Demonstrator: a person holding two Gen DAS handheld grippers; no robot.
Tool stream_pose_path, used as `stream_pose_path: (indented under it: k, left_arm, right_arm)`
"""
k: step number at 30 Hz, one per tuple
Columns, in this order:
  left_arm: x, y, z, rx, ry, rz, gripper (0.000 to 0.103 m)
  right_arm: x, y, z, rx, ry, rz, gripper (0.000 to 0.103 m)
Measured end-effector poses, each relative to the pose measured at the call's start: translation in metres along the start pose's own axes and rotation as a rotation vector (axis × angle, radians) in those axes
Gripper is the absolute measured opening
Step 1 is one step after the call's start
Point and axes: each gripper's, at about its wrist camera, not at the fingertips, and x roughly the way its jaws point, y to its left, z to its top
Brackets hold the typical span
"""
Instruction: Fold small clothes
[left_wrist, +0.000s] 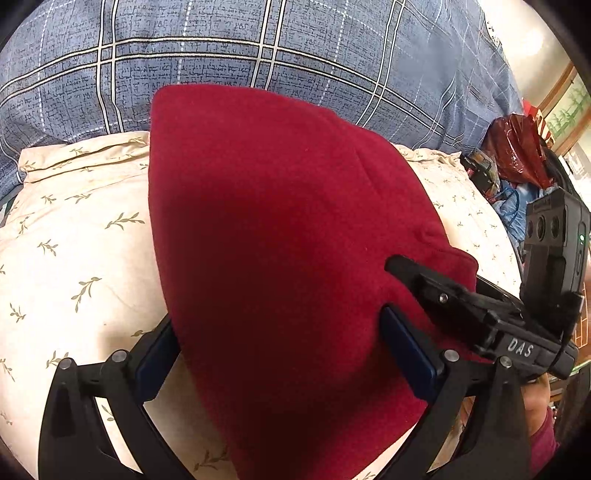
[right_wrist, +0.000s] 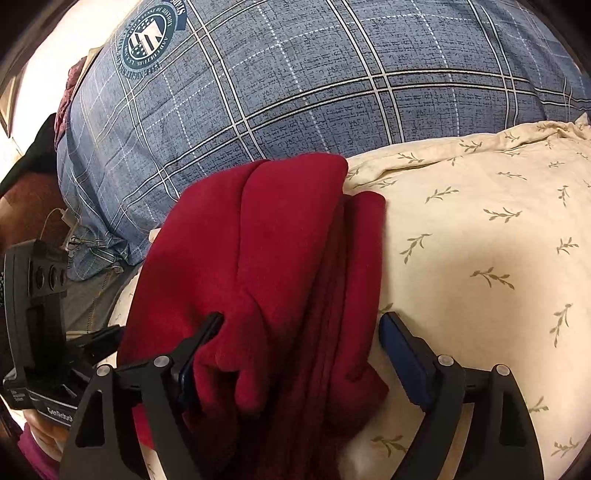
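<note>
The red fleece garment (left_wrist: 280, 236) lies folded on the cream leaf-print pillow (left_wrist: 74, 258), its far end reaching the blue plaid cover (left_wrist: 258, 44) behind the pillow. The left hand-held gripper (left_wrist: 280, 354) straddles the garment's near end, jaws spread wide, pads not pressing: released. The right hand-held gripper (right_wrist: 291, 354) also stands released over the garment's layered edge, one finger sunk into a fold, the other clear on the pillow side.

To finish this fold well, I judge each gripper should pinch every layer together near the garment's corners, then lift evenly so the stack does not slide apart.

Hidden: the garment's near hem lies below both views, the layer count at its edge is unclear, and what kind of garment it is cannot be told.
</note>
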Motion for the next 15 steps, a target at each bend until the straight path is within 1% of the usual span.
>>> stream_pose_path:
  k: [1, 3, 4, 7, 8, 9, 10, 11, 12, 14, 15]
  left_arm:
    - [0.0, 0.0, 0.0, -0.001, -0.002, -0.003, 0.103]
    - [0.0, 0.001, -0.001, 0.006, -0.009, -0.01, 0.102]
    - [0.0, 0.001, -0.001, 0.01, -0.013, -0.02, 0.102]
    - [-0.003, 0.003, -0.002, 0.013, -0.026, -0.044, 0.089]
    - [-0.007, 0.003, -0.003, 0.015, -0.036, -0.045, 0.08]
    - [-0.011, 0.004, -0.004, 0.016, -0.047, -0.041, 0.067]
    - [-0.017, 0.004, -0.005, 0.017, -0.055, -0.04, 0.061]
    - [-0.023, 0.005, -0.006, 0.018, -0.062, -0.045, 0.053]
    - [-0.031, 0.005, -0.008, 0.011, -0.065, -0.058, 0.05]
    - [-0.042, 0.002, -0.014, 0.005, -0.062, -0.065, 0.048]
    - [-0.052, -0.001, -0.02, 0.011, -0.079, -0.063, 0.047]
  right_arm:
    - [0.001, 0.0, 0.001, -0.003, 0.001, 0.003, 0.082]
    - [0.001, 0.003, 0.003, -0.034, 0.002, 0.019, 0.068]
    - [0.001, 0.005, 0.004, -0.04, 0.003, 0.022, 0.067]
    - [-0.001, 0.009, 0.005, -0.062, 0.002, 0.015, 0.056]
    - [-0.004, 0.011, 0.005, -0.067, -0.006, 0.016, 0.05]
    - [-0.007, 0.012, 0.004, -0.069, -0.009, 0.017, 0.047]
    - [-0.011, 0.014, 0.003, -0.073, -0.016, 0.016, 0.046]
    - [-0.014, 0.017, 0.002, -0.075, -0.019, 0.016, 0.045]
    - [-0.018, 0.02, 0.001, -0.077, -0.023, 0.018, 0.044]
    - [-0.029, 0.027, -0.001, -0.069, -0.024, 0.044, 0.044]
    - [-0.033, 0.03, -0.002, -0.065, -0.023, 0.059, 0.044]
